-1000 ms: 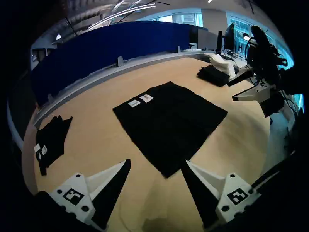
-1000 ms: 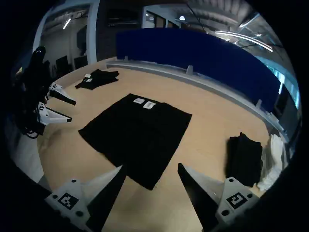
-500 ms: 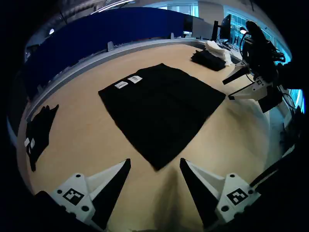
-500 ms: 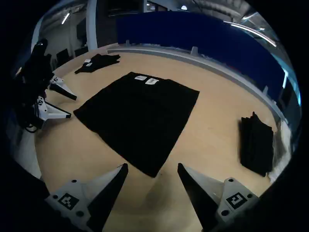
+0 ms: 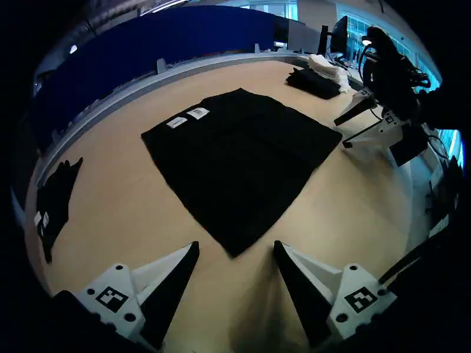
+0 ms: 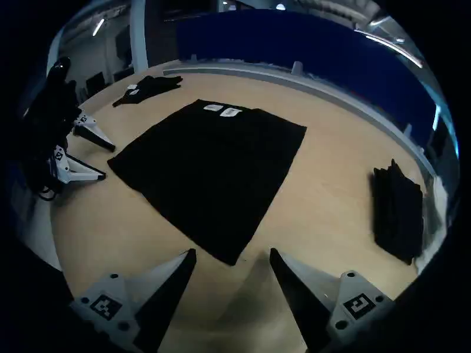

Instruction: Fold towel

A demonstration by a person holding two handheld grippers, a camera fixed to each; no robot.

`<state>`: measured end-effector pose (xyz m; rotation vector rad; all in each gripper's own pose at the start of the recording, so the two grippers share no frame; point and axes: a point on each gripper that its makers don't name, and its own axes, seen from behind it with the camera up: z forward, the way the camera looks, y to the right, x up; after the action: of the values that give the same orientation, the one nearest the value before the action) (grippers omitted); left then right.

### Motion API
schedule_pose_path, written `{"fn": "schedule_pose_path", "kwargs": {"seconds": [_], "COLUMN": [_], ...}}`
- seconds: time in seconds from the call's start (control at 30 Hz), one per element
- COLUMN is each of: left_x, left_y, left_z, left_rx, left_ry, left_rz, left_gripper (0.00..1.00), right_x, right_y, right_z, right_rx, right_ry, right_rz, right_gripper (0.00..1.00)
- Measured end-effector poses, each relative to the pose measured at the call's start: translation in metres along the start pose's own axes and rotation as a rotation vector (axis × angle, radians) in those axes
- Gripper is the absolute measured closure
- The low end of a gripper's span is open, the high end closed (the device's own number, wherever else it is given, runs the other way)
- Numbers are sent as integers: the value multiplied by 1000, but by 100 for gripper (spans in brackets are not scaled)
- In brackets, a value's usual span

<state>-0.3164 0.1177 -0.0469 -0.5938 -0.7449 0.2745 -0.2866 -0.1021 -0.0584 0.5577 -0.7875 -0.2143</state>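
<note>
Since each of the towel's near corners lies just ahead of a gripper, the job now looks to be a clean pinch on both at once. In the left gripper view, the left gripper [image 5: 235,247] stands wide open at the bottom of the frame, holding nothing, with one corner of the black towel [image 5: 241,153] pointing between its fingers. The towel lies flat across the middle of the desk [image 5: 118,217], its white labels [image 5: 188,117] on the far edge. I'd go low and catch only the top layer. At upper right hangs the right gripper [image 5: 340,134], also open, and beyond it a folded dark pile [image 5: 312,82] and a white pile [image 5: 329,63], well apart from the towel. A loose dark cloth [image 5: 53,200] sits at far left. In the right gripper view, the right gripper [image 6: 232,253] gapes empty before the other near corner; nothing blocks the way.
</note>
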Motion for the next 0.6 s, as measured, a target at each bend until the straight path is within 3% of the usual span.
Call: {"fn": "schedule_pose_path", "kwargs": {"seconds": [0.3,0.6], "left_x": [0,0], "left_y": [1,2], "left_z": [1,1], "left_rx": [-17,-18], "left_ry": [-8,-14], "left_rz": [-6,-7], "left_gripper": [17,22], "right_x": [1,0], "right_y": [0,3], "right_z": [2,1], "right_rx": [9,-9], "right_ry": [7,5], "right_rz": [4,7], "right_gripper": [9,31]}}
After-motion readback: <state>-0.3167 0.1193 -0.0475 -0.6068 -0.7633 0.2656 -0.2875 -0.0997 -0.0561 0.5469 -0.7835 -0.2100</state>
